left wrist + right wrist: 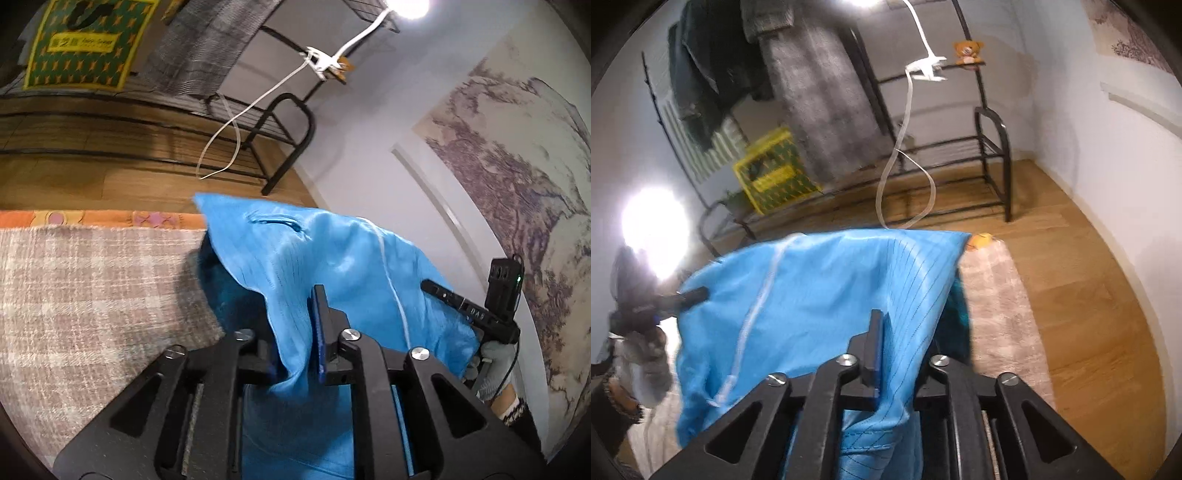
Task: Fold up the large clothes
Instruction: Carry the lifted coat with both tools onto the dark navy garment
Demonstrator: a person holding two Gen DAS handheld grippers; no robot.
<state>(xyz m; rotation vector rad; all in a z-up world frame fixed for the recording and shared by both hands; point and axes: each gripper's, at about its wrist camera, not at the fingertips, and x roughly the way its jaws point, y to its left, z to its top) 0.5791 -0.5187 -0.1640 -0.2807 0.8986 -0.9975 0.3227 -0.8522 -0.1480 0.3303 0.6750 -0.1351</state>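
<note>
A bright blue garment (295, 251) with thin dark pinstripes and a white zip hangs spread between my two grippers above a checked blanket (92, 288). My left gripper (297, 325) stands slightly open; the cloth runs through the narrow gap and drapes over its left finger, hiding it. The right gripper (894, 343) is also slightly open, with the garment (831, 288) passing between the fingers and covering the right one. Each view shows the other gripper at the cloth's far edge: the right gripper (443, 295) and the left gripper (694, 295).
The pale blanket (997, 314) lies on a wooden floor (1089, 295). Behind it stands a black metal rack (993, 162) with hanging grey clothes, a yellow-green bag (772, 177), a dangling white cable (236, 125) and a small teddy bear (967, 51). A gloved hand (495, 365) holds the right gripper.
</note>
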